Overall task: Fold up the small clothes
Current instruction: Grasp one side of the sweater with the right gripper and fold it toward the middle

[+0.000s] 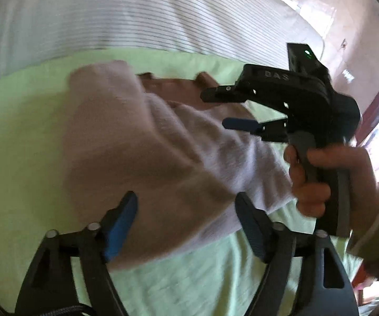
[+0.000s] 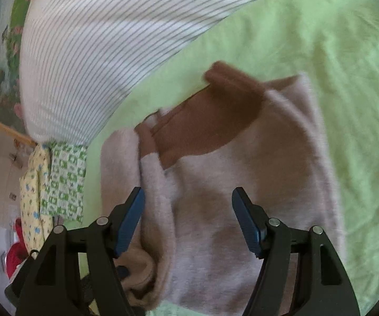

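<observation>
Black left tool (image 1: 185, 222) and right tool (image 1: 217, 110), blue-padded fingers (image 1: 117, 233), silver screws, grey handle; olive sleeve (image 1: 373, 226).

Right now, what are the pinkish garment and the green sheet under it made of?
Pale pink garment with brown collar: looks like fuzzy fleece or brushed knit, with a soft matte nap and blurred edges. Light green bed sheet: probably thin woven cotton, smooth, matte, finely creased.

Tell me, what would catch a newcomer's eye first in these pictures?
First, the pink sweater with a brown collar, lying folded on the green sheet. Then the right gripper, open just above it. Behind lies a striped blanket.
</observation>
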A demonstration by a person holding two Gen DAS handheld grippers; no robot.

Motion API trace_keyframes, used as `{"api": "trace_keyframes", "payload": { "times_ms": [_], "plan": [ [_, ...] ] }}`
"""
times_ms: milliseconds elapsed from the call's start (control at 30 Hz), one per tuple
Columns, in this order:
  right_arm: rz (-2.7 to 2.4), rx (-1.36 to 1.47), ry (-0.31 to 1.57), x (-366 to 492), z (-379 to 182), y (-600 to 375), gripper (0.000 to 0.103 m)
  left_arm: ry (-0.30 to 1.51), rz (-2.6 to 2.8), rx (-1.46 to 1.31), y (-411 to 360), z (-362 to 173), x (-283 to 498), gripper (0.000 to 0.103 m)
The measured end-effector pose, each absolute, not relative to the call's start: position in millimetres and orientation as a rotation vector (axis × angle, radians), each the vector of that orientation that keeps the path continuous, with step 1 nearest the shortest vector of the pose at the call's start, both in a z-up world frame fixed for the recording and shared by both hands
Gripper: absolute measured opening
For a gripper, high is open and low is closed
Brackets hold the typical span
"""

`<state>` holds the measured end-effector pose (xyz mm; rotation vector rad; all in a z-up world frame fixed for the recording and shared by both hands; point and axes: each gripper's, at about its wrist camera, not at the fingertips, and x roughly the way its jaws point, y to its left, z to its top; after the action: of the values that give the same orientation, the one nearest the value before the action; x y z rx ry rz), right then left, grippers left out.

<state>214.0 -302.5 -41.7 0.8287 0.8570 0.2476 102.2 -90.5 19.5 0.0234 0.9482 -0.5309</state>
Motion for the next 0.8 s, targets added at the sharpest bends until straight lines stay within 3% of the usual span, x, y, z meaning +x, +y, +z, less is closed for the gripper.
{"api": "trace_keyframes", "payload": {
  "times_ms": [300, 667, 700, 767, 800],
  "plan": [
    [0.396, 0.770, 0.984, 264.4, -50.2, -258.1, 0.079, 0.933, -0.401, 0.222, -47.2, -4.1, 67.5, 0.082],
    [0.482, 0.742, 1.022, 302.6, -41.3, -237.6, 0.080, 0.771, -0.375, 0.503, -104.5, -10.5, 77.1, 0.082],
    [0.489, 0.731, 1.026, 306.6, -39.7, -236.1, 0.079, 0.777, -0.373, 0.519, -107.5, -14.3, 78.8, 0.078],
    [0.508, 0.711, 1.047, 313.1, -37.7, -231.8, 0.062, 0.799, -0.371, 0.535, -109.5, -21.9, 82.0, 0.058],
    [0.508, 0.696, 1.067, 315.5, -38.7, -230.6, 0.047, 0.812, -0.368, 0.542, -109.6, -25.9, 84.0, 0.042]
  ]
}}
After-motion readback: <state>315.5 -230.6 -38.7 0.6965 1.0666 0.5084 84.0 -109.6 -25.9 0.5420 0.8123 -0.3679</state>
